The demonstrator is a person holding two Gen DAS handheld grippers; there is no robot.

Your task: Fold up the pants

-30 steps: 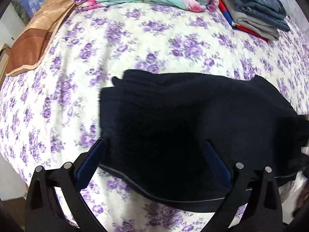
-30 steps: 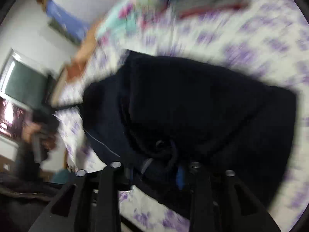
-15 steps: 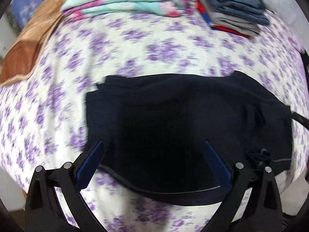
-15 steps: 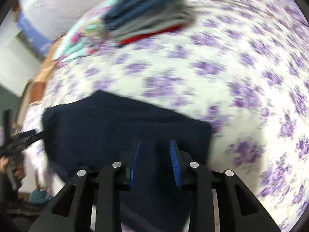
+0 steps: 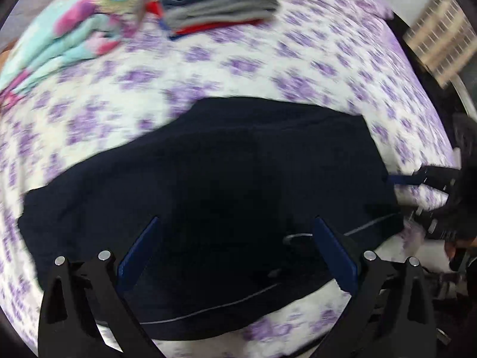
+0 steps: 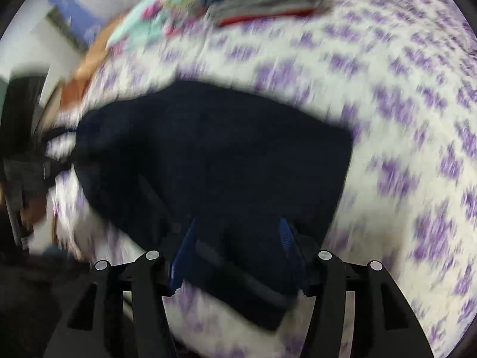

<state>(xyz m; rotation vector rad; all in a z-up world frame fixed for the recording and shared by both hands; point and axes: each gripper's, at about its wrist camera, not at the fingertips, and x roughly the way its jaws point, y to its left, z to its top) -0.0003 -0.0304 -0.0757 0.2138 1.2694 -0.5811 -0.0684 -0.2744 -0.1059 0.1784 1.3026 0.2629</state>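
Observation:
The dark navy pants (image 5: 208, 191) lie folded flat on the purple-flowered bedsheet (image 5: 313, 59), near the bed's front edge. My left gripper (image 5: 235, 247) is open and empty, hovering above the pants' near edge. The pants also show in the right wrist view (image 6: 214, 155), blurred. My right gripper (image 6: 235, 247) is open and empty, its fingers over the pants' near corner. In the left wrist view the right gripper (image 5: 423, 179) shows at the pants' right edge.
A stack of folded clothes (image 5: 217, 3), blue, grey and red, lies at the back of the bed. A folded teal and pink blanket (image 5: 77, 29) lies left of it. The bed's edge runs along the right, with a radiator-like object (image 5: 441, 41) beyond.
My right gripper let go of the pants' bunched cloth and opened wider. The pants now lie flat in a folded shape. Both cameras swung, the left one to the right.

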